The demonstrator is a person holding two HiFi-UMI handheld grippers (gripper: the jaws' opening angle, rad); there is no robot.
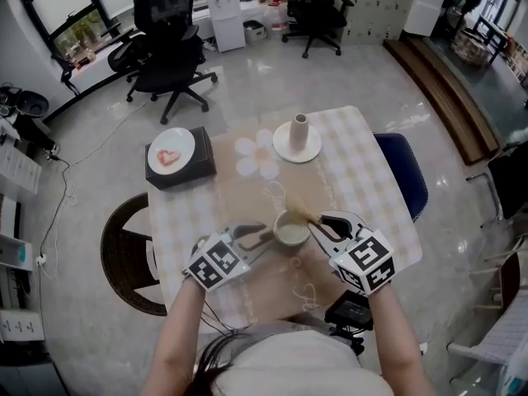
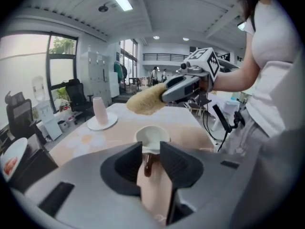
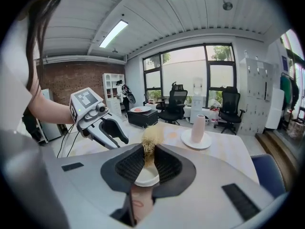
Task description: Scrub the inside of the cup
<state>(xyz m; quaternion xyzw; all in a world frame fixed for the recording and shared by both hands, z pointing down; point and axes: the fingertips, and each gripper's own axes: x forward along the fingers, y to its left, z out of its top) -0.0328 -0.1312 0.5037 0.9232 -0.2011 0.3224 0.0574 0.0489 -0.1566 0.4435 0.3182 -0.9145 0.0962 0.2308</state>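
Centrally, one white cup (image 1: 290, 231) stands on the checked table (image 1: 363, 163), near its front edge. Its pale inside shows no contents. The left gripper (image 2: 151, 152) has its jaws drawn narrow on the cup's brown handle (image 2: 148, 164), and its forearm reaches in from the lower left of the head view. The right gripper (image 3: 149, 157) comes in from the lower right, its jaws clamped on one tan, fibrous scrubber (image 3: 152, 138). The scrubber's tuft is held over the cup's rim, above the opening and clear of it in the left gripper view.

Farther back, one pink vase (image 1: 299, 130) stands upright on a round white plate (image 1: 297, 150); what it holds cannot be told. A second white plate (image 1: 171, 149), bearing a red heart-like shape, rests on one black box (image 1: 188, 172) at the table's far left corner. Two black office chairs (image 1: 169, 40) stand beyond the table, and one blue chair (image 1: 404, 172) is just beside its right edge.
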